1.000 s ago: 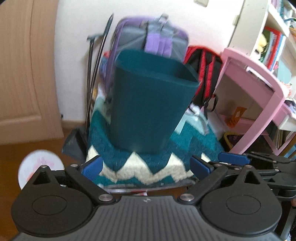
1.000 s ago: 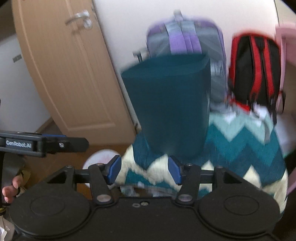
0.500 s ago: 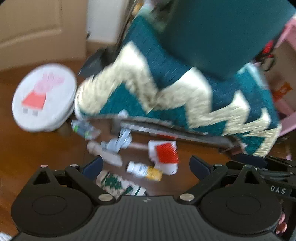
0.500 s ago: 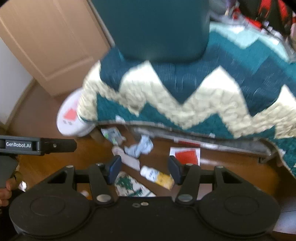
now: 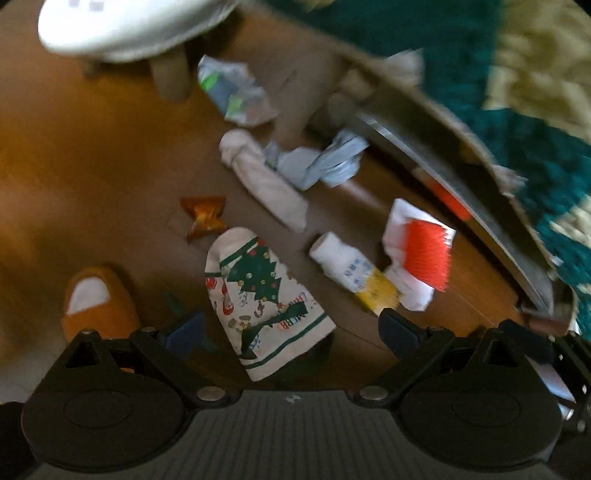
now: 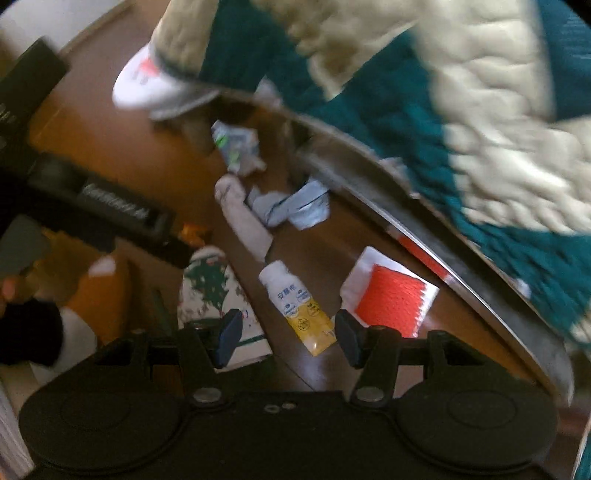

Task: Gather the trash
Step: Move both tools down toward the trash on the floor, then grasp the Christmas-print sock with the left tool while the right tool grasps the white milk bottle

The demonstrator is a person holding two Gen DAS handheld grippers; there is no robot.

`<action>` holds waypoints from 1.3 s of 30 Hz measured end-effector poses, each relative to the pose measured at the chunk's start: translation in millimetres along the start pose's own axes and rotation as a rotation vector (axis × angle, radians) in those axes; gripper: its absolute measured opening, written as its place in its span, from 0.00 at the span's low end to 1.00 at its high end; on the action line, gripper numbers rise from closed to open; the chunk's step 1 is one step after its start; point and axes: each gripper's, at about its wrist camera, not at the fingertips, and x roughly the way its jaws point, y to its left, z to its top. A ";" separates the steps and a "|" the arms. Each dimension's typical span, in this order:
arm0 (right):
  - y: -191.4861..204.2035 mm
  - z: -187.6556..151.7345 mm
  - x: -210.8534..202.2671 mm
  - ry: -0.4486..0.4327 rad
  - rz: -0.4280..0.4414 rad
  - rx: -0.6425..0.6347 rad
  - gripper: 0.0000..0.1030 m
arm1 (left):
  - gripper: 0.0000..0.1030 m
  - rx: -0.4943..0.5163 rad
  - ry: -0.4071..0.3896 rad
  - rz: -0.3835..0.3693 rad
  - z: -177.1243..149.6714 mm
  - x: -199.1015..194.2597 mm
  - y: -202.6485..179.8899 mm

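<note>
Both grippers, left gripper (image 5: 291, 330) and right gripper (image 6: 287, 338), hang spread and empty over floor litter, the small bottle (image 6: 297, 307) at frame center nearest, probably because it's first up.

Wooden floor (image 5: 92, 166), litter scattered. Left gripper (image 5: 291, 328): jaws spread wide, empty, above a Christmas-tree paper cup (image 5: 262, 299) lying on its side. Right of cup: small white-and-yellow bottle (image 5: 351, 271), touching crumpled red-and-white paper (image 5: 421, 254). Above: rolled white tissue (image 5: 262, 177), crumpled blue-grey wrapper (image 5: 321, 162), clear plastic wrapper (image 5: 236, 92), orange candy wrapper (image 5: 203, 216). Orange slipper (image 5: 96, 302) at left. Teal-and-cream blanket (image 5: 517, 92) upper right; white stool (image 5: 129, 26) top left.
</note>
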 end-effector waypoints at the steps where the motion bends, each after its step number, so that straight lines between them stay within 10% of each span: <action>1: 0.7 1.8 11.2 0.018 0.003 -0.033 0.53 | 0.98 -0.018 0.016 0.003 3.0 12.1 2.5; 14: -2.1 0.1 127.7 0.188 0.029 -0.251 0.53 | 0.98 -0.155 0.160 0.041 16.3 129.3 23.2; 31: 4.1 -0.9 195.3 0.253 -0.014 -0.332 0.51 | 0.96 -0.195 0.181 0.067 13.6 179.1 38.5; 39: 6.9 0.7 203.2 0.238 -0.045 -0.226 0.49 | 0.78 -0.191 0.221 0.091 9.6 189.7 40.8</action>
